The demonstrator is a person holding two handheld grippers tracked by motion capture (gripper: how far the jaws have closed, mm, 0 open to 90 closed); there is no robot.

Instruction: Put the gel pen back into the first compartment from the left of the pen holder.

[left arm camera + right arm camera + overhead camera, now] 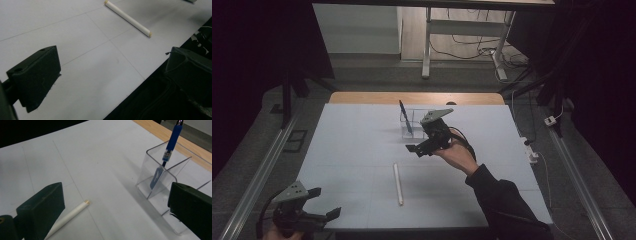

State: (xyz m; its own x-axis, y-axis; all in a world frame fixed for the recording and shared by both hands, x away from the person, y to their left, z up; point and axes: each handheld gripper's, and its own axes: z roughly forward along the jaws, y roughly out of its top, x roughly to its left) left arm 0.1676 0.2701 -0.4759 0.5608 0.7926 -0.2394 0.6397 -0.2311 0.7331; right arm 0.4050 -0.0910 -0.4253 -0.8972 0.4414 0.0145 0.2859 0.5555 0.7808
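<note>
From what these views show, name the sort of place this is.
Probably a lab recording bench: a white-covered table between dark curtains, metal rails alongside, loose cables on the floor behind, and a clear pen holder with a blue pen.

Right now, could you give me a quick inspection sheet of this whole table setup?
Surface: white table, wooden edge at the far side.
Job's things: blue pen leaning in a clear divided holder; white stick lying flat mid-table.
Clutter: nothing seen.
Grippers: right gripper beside the holder, open, holding nothing; left gripper at the near left corner, open, holding nothing.
Cables: loose cables on the floor beyond the table.
Surroundings: metal frame legs, dark curtains at the sides.
</note>
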